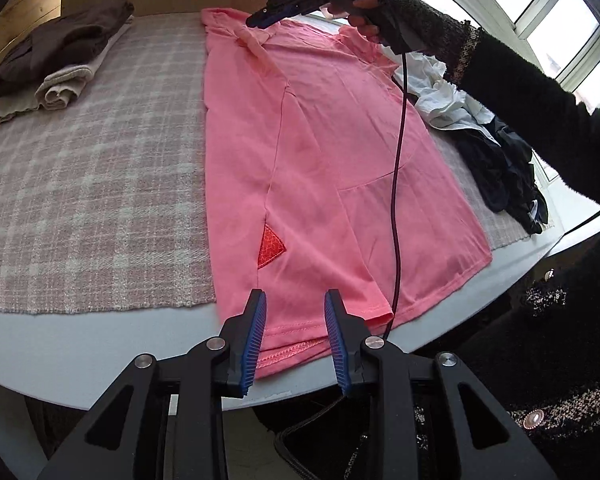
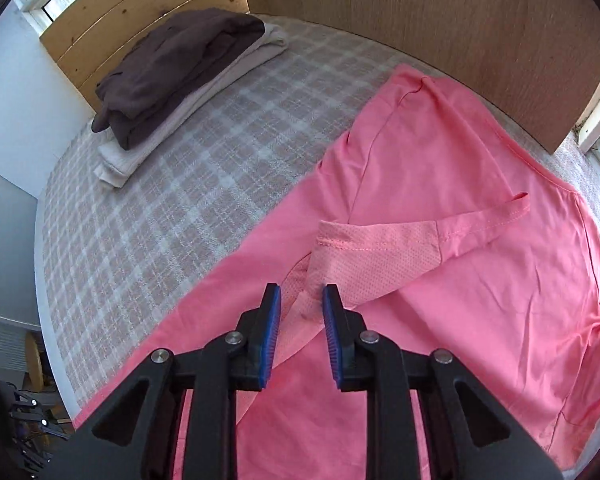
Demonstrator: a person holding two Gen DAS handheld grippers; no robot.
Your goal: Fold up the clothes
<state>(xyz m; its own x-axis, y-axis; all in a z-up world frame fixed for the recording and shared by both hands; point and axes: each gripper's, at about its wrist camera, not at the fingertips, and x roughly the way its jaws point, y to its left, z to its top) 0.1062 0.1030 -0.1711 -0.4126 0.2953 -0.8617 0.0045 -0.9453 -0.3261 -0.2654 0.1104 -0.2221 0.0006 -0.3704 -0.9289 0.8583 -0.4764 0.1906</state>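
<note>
A pink T-shirt point(image 1: 332, 152) lies flat on the plaid cloth, its left side folded inward, with a red triangle patch point(image 1: 270, 247) near the hem. My left gripper point(image 1: 295, 300) is open just above the hem at the table's near edge. My right gripper point(image 2: 302, 294) is open and hovers over the folded-in mesh sleeve point(image 2: 376, 256) near the collar end of the T-shirt point(image 2: 480, 300). In the left wrist view the right gripper point(image 1: 256, 20) is at the far end of the shirt, its cable hanging over it.
A stack of folded clothes, brown on beige point(image 1: 56, 60), sits at the far left; it also shows in the right wrist view point(image 2: 180, 72). A heap of unfolded white and dark clothes point(image 1: 480, 136) lies at the right. The plaid cloth point(image 1: 92, 200) covers the white table point(image 1: 80, 344).
</note>
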